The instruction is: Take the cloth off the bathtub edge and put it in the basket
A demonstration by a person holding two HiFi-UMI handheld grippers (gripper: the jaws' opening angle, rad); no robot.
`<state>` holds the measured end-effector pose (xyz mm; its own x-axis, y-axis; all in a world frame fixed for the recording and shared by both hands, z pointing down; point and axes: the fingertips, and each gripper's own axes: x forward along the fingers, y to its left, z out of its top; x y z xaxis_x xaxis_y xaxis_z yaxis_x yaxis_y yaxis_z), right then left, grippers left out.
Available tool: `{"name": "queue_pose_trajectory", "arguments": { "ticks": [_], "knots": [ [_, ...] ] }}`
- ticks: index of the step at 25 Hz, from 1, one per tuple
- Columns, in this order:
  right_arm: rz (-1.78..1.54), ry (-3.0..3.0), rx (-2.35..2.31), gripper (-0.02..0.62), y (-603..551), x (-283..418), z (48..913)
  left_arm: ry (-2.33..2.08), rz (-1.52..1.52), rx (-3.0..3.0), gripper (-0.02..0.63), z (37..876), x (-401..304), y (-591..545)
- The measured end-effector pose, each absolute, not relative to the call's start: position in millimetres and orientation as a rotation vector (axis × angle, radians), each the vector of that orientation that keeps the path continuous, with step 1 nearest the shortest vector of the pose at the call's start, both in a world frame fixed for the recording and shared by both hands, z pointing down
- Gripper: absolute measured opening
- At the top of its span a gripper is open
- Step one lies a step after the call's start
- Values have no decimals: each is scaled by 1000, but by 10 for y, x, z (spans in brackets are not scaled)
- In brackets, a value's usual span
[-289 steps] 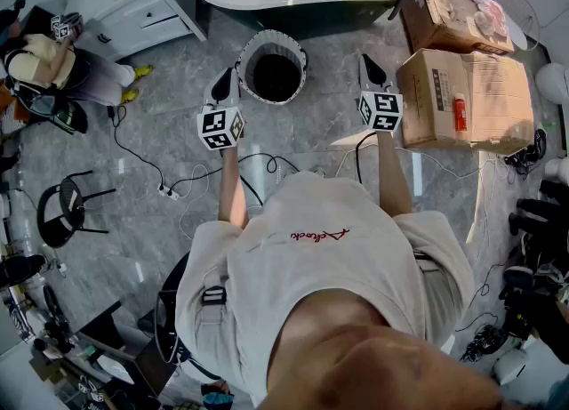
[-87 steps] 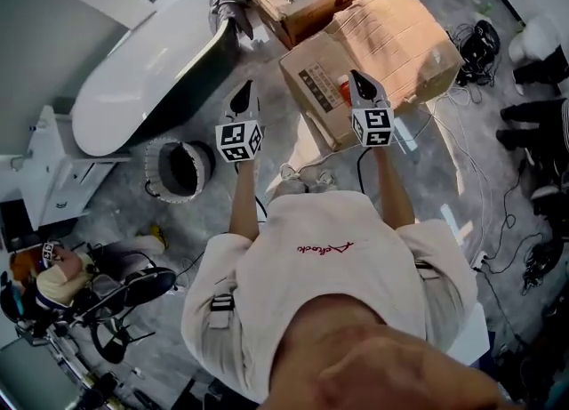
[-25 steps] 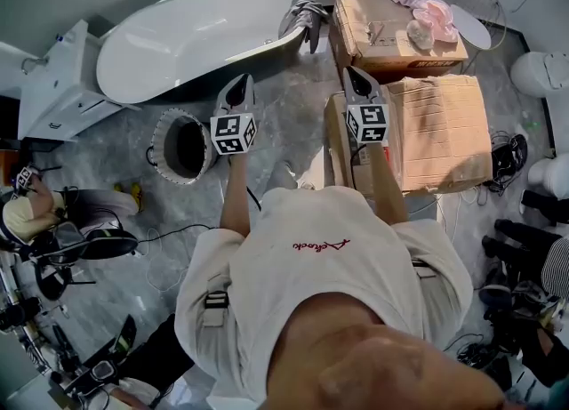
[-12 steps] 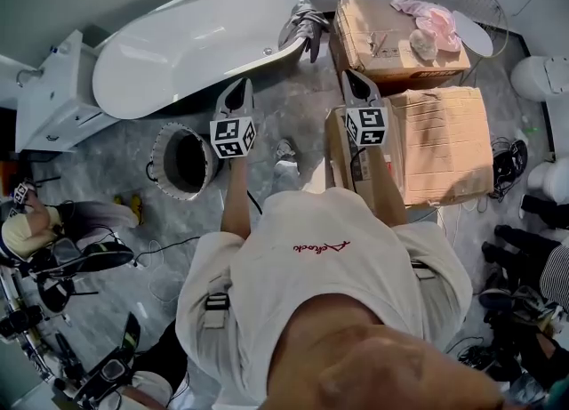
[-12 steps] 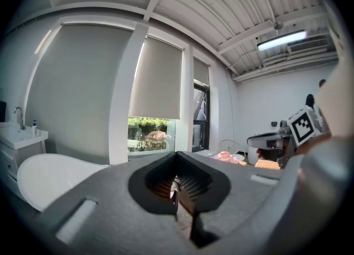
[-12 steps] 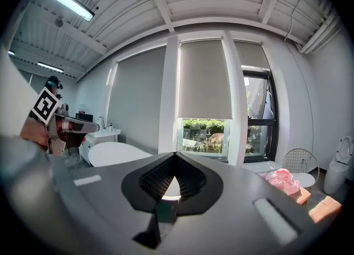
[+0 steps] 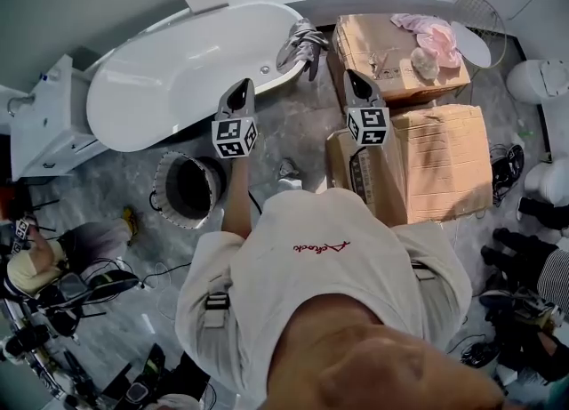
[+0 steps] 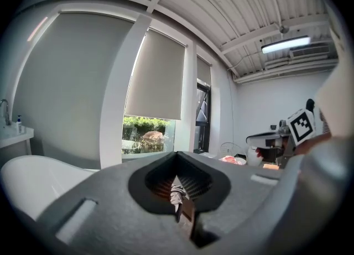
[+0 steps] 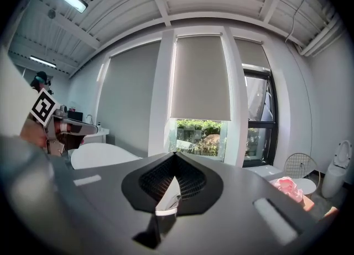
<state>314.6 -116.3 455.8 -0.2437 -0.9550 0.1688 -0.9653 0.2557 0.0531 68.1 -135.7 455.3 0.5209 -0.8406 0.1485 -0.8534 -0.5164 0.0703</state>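
Both tongs are shut tight and hold nothing. The left tongs [image 7: 238,95] and right tongs [image 7: 358,86] point toward the white bathtub [image 7: 169,88]. The grey cloth [image 7: 302,41] hangs over the tub's edge, just ahead, between them. The round basket [image 7: 161,190] stands on the floor beside the tub, and its inside looks dark. Pink things [image 7: 431,35] lie on a cardboard box [image 7: 369,35].

A nearer cardboard box [image 7: 444,164] and a farther cardboard box [image 7: 382,44] stand close together on the grey marble floor [image 7: 302,124], the farther one topped with a heap of pink fabric [image 7: 431,35]. A white toilet [image 7: 538,79] sits to their right. At the far left stands a white vanity cabinet [image 7: 40,124], while a roller blind [image 9: 199,77] hangs partway down a window [image 9: 202,138] onto greenery.
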Motion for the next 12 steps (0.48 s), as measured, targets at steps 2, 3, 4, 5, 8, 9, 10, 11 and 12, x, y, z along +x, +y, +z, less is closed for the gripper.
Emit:
{"name": "queue_pose_trajectory", "arguments": {
  "ticks": [2,3,4,5,8,9,10,11,12],
  "knots": [
    [93,-2348,1826,6,-1386,3095,4546,-1458,143,2625,2,4537,639,-1604],
    [92,-2345,1830,6,-1499,3075,4543,-1454,141,2630,2,4525,625,-1731],
    [92,-2342,1835,6,-1611,3058,4540,-1450,139,2636,2,4509,614,-1854],
    [92,-2339,1840,6,-1715,3039,4538,-1446,138,2642,2,4495,600,-1968],
    [93,-2327,1853,6,-1988,2977,4537,-1428,136,2651,2,4493,548,-2268],
    [91,-2324,1858,6,-2073,2960,4532,-1423,136,2653,2,4503,532,-2359],
    [87,-2322,1862,6,-2153,2946,4525,-1418,135,2654,2,4514,520,-2446],
    [83,-2321,1866,6,-2224,2934,4518,-1414,133,2654,2,4523,510,-2526],
    [80,-2319,1870,6,-2283,2924,4514,-1409,131,2656,2,4529,505,-2596]
  ]
}}
